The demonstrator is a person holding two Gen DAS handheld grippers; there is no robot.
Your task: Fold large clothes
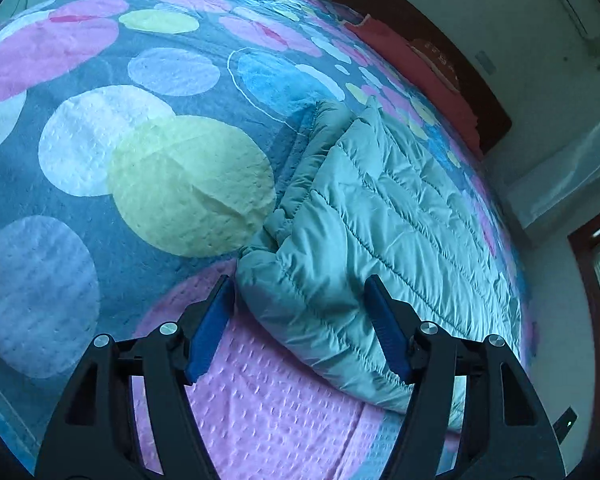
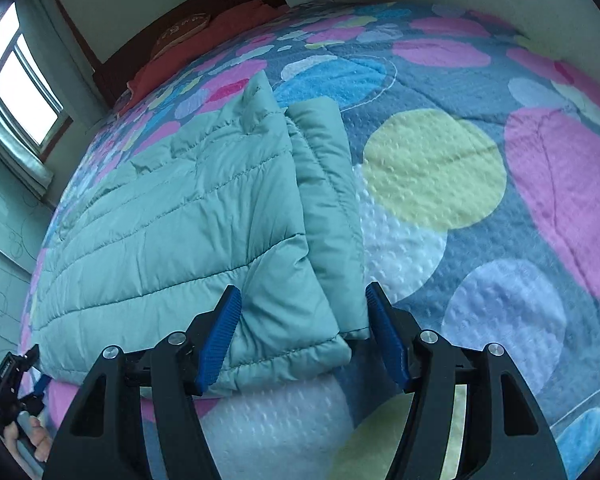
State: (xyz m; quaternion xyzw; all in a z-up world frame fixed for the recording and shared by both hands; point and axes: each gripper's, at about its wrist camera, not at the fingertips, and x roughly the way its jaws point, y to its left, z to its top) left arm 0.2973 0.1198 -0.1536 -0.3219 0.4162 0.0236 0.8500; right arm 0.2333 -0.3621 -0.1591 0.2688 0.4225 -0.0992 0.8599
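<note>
A pale teal quilted puffer jacket (image 1: 380, 216) lies flat on a bed with a bedspread (image 1: 112, 128) of big coloured circles. In the left wrist view its near corner sits between the blue pads of my left gripper (image 1: 298, 284), which is open; the pads do not press on the fabric. In the right wrist view the jacket (image 2: 180, 208) shows a sleeve folded along its right edge. The other near corner lies between the fingers of my right gripper (image 2: 302, 290), also open around the cloth. The bedspread (image 2: 480, 240) stretches off to the right.
Red pillows (image 1: 412, 56) and a dark wooden headboard (image 1: 476, 92) stand at the bed's far end. A window (image 2: 16, 80) is on the left wall. A person's hand (image 2: 32, 436) grips a handle at the bed's near left edge.
</note>
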